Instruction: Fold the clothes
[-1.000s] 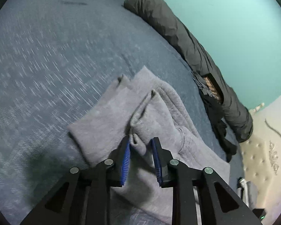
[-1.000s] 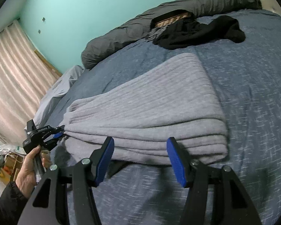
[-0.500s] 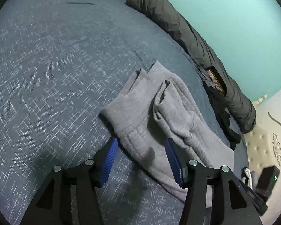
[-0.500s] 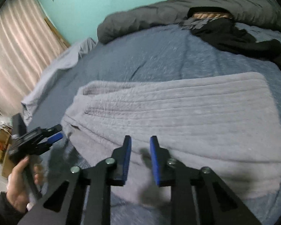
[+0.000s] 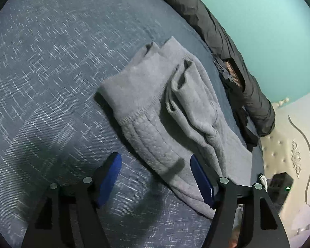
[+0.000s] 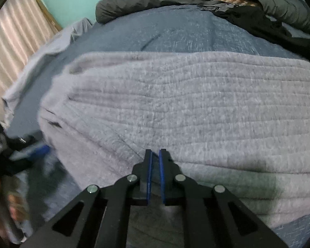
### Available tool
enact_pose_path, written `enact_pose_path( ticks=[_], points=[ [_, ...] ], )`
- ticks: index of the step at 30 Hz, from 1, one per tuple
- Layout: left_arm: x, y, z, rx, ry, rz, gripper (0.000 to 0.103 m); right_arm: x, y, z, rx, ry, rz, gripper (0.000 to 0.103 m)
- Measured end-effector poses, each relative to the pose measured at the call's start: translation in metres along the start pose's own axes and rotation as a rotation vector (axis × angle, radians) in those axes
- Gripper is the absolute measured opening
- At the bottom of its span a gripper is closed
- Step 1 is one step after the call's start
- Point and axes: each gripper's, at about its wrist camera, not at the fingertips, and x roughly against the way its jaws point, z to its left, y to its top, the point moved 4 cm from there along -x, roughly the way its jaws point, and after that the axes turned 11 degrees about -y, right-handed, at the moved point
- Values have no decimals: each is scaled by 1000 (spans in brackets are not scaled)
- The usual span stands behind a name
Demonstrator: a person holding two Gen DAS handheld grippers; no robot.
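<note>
Left wrist view: the left gripper (image 5: 156, 170) is opening its jaws wide over the grey sweater (image 5: 171, 111) lying on the bed (image 5: 41, 72), holding nothing. Right wrist view: the right gripper (image 6: 154, 158) is closing its jaws, almost shut, above the sweater's near edge, gripping nothing.

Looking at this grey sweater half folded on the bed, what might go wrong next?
1. The left tool is opening with only the grey sweater's edge between its pads, unpressed; the loosely bunched cuffs could slump and undo the fold.
2. The right tool is closing over the sweater; it seems to pinch little or no cloth, so a pull might slip.
3. The black garment lies nearby and could get dragged in.
</note>
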Motion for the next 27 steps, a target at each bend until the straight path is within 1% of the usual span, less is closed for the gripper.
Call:
enact_pose_path(
  ticks=[1,3,5,8,10,13,16,20,25,27],
  points=[
    [-2,-1,-2,-5,-2,2,75,8,3,-6,-25,25,-11,6],
    [0,-3,-1,-7,-10,4,77,23,4,-16,-42,40,-47,6],
    [1,-1,-2,-1,-19,-13,77,37,1,-26,-51,64,-70,6],
    [2,2,-3,9,-32,-39,78,56,-12,-48,-62,82,-79,6],
    [2,6,-1,44,-55,-60,81,65,-21,-57,-65,79,-86,6],
    [-1,11,1,82,-79,-82,83,77,-33,-82,-81,62,-93,6],
    [-2,15,4,98,-71,-99,85,84,-44,-102,-101,53,-82,6],
    [-4,22,10,129,-61,-146,85,88,-60,-124,-129,39,-77,6],
    [-15,30,5,97,-28,-162,84,91,-71,-142,-191,60,-92,6],
    [-18,32,3,81,-18,-170,84,92,-72,-146,-197,65,-98,6]
  ],
)
